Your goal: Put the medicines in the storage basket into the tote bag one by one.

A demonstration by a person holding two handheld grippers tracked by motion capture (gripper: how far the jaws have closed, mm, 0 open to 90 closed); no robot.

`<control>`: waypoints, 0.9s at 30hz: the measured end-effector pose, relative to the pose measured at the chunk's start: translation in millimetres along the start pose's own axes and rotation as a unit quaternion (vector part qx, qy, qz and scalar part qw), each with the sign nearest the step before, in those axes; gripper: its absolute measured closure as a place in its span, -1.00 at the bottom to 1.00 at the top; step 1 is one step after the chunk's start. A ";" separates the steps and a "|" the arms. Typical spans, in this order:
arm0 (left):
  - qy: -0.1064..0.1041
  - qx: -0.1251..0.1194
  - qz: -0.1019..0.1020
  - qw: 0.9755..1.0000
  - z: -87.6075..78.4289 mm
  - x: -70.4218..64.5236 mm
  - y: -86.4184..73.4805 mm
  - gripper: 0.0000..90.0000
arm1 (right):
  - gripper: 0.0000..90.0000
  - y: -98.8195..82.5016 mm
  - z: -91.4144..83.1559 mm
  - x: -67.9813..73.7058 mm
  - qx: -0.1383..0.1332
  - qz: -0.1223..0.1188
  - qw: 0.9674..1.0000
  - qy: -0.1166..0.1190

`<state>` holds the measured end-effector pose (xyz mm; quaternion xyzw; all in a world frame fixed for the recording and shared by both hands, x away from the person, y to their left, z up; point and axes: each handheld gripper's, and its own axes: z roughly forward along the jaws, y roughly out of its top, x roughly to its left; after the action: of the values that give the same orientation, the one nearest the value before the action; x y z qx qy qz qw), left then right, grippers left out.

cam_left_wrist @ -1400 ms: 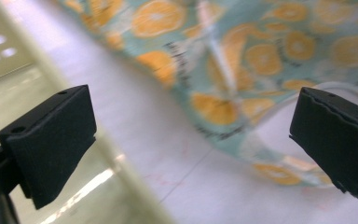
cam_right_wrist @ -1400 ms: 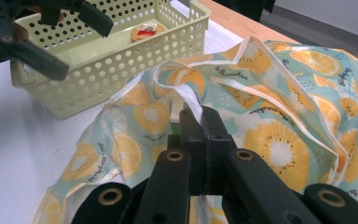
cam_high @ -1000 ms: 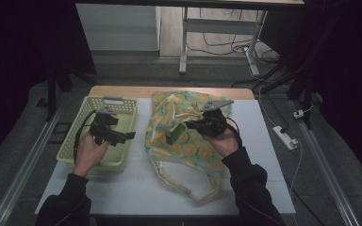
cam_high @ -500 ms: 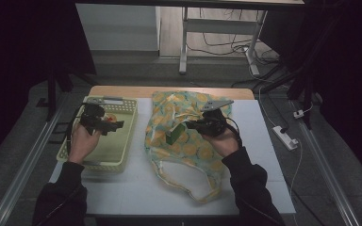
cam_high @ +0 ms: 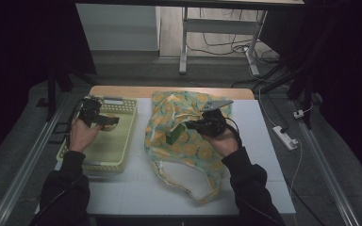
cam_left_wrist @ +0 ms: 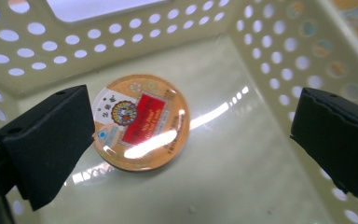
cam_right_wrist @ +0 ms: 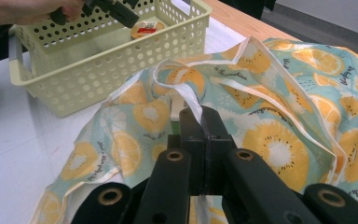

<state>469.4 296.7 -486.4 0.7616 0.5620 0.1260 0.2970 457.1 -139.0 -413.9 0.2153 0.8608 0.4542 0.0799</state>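
Observation:
A round flat tin (cam_left_wrist: pixel 140 123) with an orange and red label lies on the floor of the pale yellow perforated basket (cam_left_wrist: pixel 121 42). My left gripper (cam_left_wrist: pixel 191 140) hangs open over it, jaws wide apart, and the tin sits close to one jaw. In the high view the left gripper (cam_high: pixel 107 120) is over the far part of the basket (cam_high: pixel 122 141). My right gripper (cam_right_wrist: pixel 204 116) is shut on the white edge band of the fruit-print cloth bag (cam_right_wrist: pixel 270 140). It holds the bag (cam_high: pixel 184 150) open mid-table, with a green box (cam_high: pixel 173 136) inside.
The basket (cam_right_wrist: pixel 98 60) stands left of the bag on the white table (cam_high: pixel 132 188). A power strip (cam_high: pixel 285 137) lies on the floor off the table's right edge. A metal frame stands beyond the far edge.
My left hand has carried its gripper away from the person toward the basket's far end and a little lower. The right gripper and the bag have stayed put.

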 end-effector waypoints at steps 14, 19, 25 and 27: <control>0.035 0.066 0.009 0.997 29.5 11.0 5.8 -1.00 | 0.99 0.0 -1.0 -0.3 -0.002 0.000 1.000 0.000; 0.041 0.086 0.003 0.995 37.3 13.9 5.8 -1.00 | 0.99 0.1 -1.7 -0.5 -0.002 0.001 1.000 -0.001; 0.039 0.110 -0.018 0.993 46.5 18.4 5.3 -0.96 | 0.99 0.2 -2.2 0.0 -0.003 -0.001 1.000 0.000; 0.036 0.114 -0.018 0.993 46.9 18.2 5.3 -0.91 | 0.99 0.3 -2.6 -0.2 -0.003 0.000 1.000 0.000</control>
<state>504.3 298.0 -522.9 0.7750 0.5970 0.0833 0.1897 456.5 -140.9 -412.2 0.2149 0.8593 0.4569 0.0810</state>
